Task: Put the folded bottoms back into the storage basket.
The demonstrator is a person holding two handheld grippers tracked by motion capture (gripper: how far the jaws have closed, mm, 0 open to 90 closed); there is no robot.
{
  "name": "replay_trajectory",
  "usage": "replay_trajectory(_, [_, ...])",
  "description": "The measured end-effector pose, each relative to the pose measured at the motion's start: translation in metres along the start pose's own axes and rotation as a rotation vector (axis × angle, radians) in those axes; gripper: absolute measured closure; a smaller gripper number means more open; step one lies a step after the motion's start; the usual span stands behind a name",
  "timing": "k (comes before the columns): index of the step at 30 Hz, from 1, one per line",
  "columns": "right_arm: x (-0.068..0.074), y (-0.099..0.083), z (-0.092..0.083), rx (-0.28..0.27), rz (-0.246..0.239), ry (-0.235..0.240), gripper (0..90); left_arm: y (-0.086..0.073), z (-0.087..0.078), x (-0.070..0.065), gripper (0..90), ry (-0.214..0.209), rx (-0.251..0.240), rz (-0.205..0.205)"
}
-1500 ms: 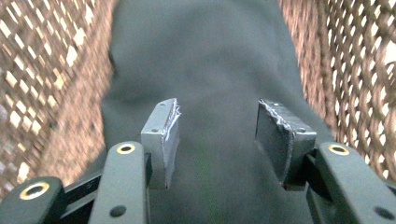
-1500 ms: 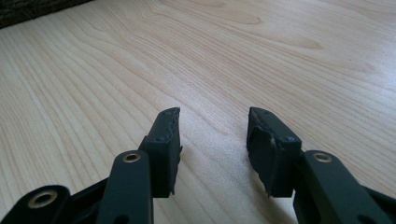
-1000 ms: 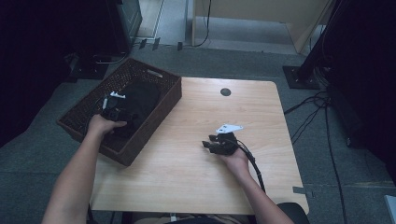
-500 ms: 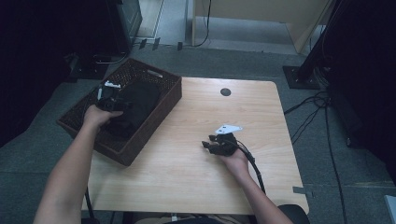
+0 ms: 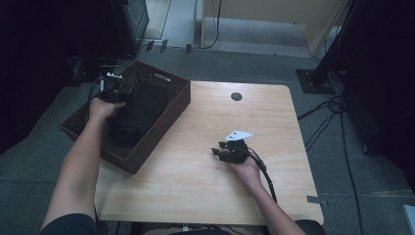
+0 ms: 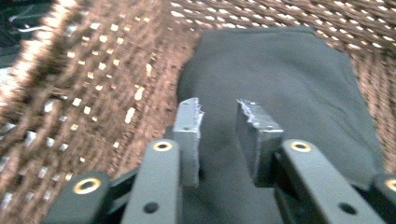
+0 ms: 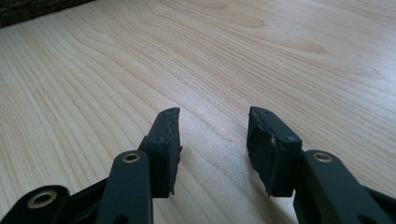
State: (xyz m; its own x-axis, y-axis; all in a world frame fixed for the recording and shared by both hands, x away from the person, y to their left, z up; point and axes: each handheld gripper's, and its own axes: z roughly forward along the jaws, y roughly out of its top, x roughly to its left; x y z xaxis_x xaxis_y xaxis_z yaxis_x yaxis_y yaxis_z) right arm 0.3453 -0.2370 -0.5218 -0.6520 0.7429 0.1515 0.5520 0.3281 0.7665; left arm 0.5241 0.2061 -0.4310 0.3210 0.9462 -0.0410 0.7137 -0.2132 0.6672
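A dark wicker basket [image 5: 169,103] stands on the table's left end, and a folded black cloth [image 5: 139,112] lies in it. My left gripper [image 5: 120,96] hovers over the basket's far left part, beside the cloth. In the left gripper view its jaws [image 6: 219,109] have just been closing, a narrow gap is left and nothing is pinched; the cloth [image 6: 289,79] lies below and beyond the jaws, with basket weave [image 6: 93,93] to the left. My right gripper [image 5: 219,151] rests on the table [image 5: 205,196], open [image 7: 212,116] over bare wood [image 7: 233,46].
A round dark grommet [image 5: 236,96] sits near the table's far edge. Cables [image 5: 337,117] run over the grey floor to the right, and dark stands and equipment [image 5: 323,73] rise beyond the table. The basket overhangs the table's left edge.
My left hand has moved from the basket's near side to its far left part and risen, leaving the cloth lying in the basket. The right hand has kept still.
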Motion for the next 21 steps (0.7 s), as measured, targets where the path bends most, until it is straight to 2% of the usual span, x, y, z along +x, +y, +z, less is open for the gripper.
replay_trajectory(4, [0.0, 0.0, 0.0, -0.002, 0.003, -0.007, 55.2, -0.003, 0.01, 0.003, 79.3, -0.023, 0.033, -0.027])
replay_trajectory(7, [0.001, 0.0, 0.0, -0.002, 0.002, -0.009, 55.5, -0.004, 0.015, 0.0, 80.8, -0.042, 0.034, -0.023])
replay_trajectory(9, [0.001, 0.0, 0.0, -0.001, -0.002, -0.012, 55.4, -0.006, 0.021, -0.005, 80.7, -0.057, 0.058, 0.005])
replay_trajectory(11, [0.001, 0.0, 0.0, -0.002, 0.0, -0.014, 55.3, -0.011, 0.029, -0.011, 80.3, -0.044, 0.087, 0.041])
replay_trajectory(12, [0.001, 0.0, 0.0, -0.002, 0.002, -0.014, 55.3, -0.013, 0.032, -0.013, 80.2, -0.04, 0.088, 0.043])
replay_trajectory(16, [0.001, 0.0, 0.0, -0.003, 0.007, -0.011, 55.3, -0.016, 0.038, -0.012, 80.3, -0.047, 0.081, 0.007])
replay_trajectory(19, [0.001, 0.0, 0.0, -0.003, 0.005, -0.012, 55.2, -0.019, 0.041, -0.015, 79.6, -0.027, 0.072, 0.044])
replay_trajectory(21, [0.001, 0.0, 0.0, -0.005, 0.007, -0.009, 55.2, -0.019, 0.042, -0.015, 79.2, -0.019, 0.07, 0.043])
